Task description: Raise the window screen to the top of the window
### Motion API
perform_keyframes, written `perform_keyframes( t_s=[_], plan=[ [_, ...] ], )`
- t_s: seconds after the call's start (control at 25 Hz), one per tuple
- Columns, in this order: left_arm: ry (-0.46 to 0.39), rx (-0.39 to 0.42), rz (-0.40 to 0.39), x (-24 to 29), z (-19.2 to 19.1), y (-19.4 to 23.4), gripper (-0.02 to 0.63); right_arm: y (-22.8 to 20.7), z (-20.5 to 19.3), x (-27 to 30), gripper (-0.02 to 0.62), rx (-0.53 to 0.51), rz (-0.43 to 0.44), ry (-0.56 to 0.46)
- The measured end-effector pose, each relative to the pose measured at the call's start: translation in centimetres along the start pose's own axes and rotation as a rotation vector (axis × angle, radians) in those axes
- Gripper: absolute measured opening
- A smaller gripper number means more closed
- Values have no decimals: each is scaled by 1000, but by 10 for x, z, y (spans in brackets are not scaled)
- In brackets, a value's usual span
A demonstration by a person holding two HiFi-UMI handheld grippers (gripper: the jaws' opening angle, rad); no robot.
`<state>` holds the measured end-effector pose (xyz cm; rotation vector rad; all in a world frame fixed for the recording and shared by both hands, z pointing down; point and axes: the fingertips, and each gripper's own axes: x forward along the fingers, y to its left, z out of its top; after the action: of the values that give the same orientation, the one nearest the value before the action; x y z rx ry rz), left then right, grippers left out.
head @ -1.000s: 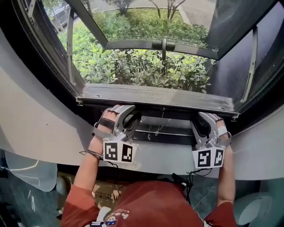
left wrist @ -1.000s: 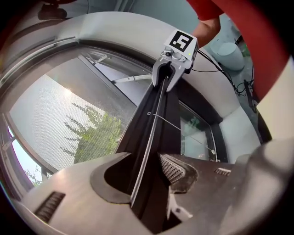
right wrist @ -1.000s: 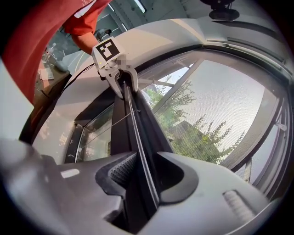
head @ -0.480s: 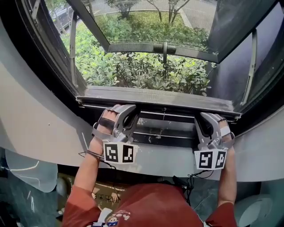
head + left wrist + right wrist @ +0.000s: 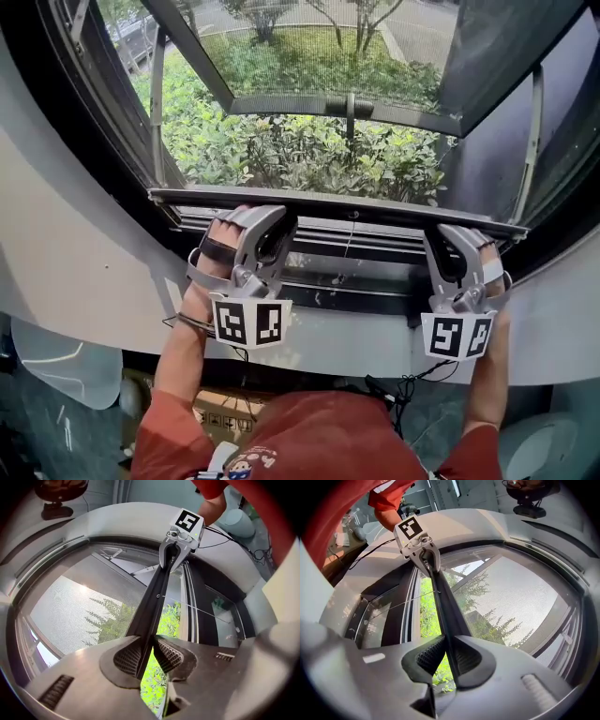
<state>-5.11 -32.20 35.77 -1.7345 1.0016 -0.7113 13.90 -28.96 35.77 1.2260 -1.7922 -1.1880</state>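
The window screen's dark bottom bar [image 5: 347, 202] runs across the opening, with grey mesh [image 5: 70, 616] above it. My left gripper [image 5: 258, 223] has just been closing, and it is now shut on the left part of the bar. In the left gripper view the bar [image 5: 154, 602] sits pinched between the ribbed pads of that gripper [image 5: 146, 652]. My right gripper [image 5: 461, 242] has closed the same way, shut on the right part of the bar. The right gripper view shows the bar [image 5: 443, 606] clamped in its jaws [image 5: 449, 657]. Both grippers point level at the window.
Below the bar lie the dark lower frame and its tracks [image 5: 347, 281]. A white curved sill [image 5: 84, 253] wraps the opening. Outside, an outward-swung sash with a handle [image 5: 347, 105] hangs over green shrubs [image 5: 300, 150]. A metal stay [image 5: 534, 131] stands at the right.
Both grippers have closed on the bar and risen together with it. The bar now sits higher in the opening, showing more of the lower frame under it.
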Motion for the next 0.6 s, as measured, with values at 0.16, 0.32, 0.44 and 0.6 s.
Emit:
perform_keyframes(
  t_s=[0.16, 0.32, 0.44, 0.6],
  plan=[
    [-18, 22, 48, 1, 8, 25, 81, -24, 9, 2, 69, -34, -46, -13],
    [-32, 46, 87, 1, 15, 40, 81, -39, 14, 1, 69, -64, -86, -27],
    [-42, 60, 117, 1, 20, 55, 81, -54, 20, 1, 69, -71, -102, -38],
    [-64, 71, 162, 3, 31, 88, 81, -86, 32, 3, 69, -97, -141, -53]
  ],
)
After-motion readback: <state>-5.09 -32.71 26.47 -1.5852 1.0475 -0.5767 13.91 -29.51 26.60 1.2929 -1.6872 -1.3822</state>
